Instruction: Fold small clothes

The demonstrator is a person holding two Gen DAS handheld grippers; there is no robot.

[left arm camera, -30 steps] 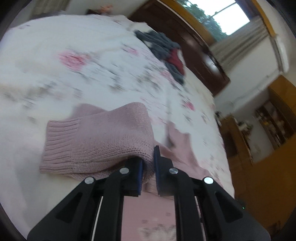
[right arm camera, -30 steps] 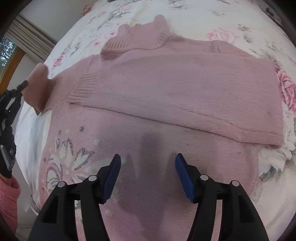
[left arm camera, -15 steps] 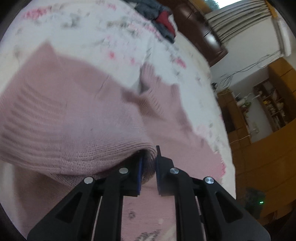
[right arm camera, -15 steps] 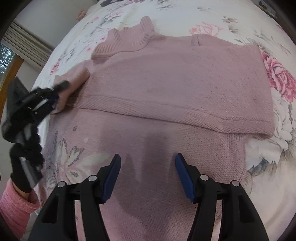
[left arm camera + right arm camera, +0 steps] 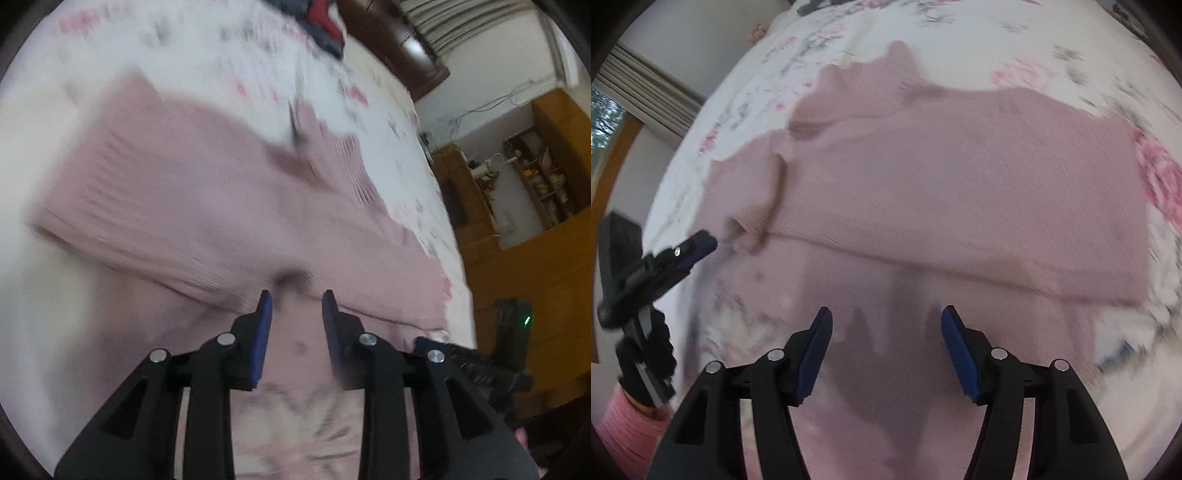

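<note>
With both sleeves laid across the pink sweater (image 5: pixel 960 192) on the bed (image 5: pixel 1015 40), the left gripper (image 5: pixel 297 306) is part open and empty, the right gripper (image 5: pixel 886 332) wide. Next probably comes folding the hem up.

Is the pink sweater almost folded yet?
Partly. Both sleeves already lie folded across the pink sweater, which is spread on the flowery bedspread. Nothing is in hand: the left tongs and right tongs are both open and empty. The body is not yet folded, and more clothes wait farther up the bed.
</note>
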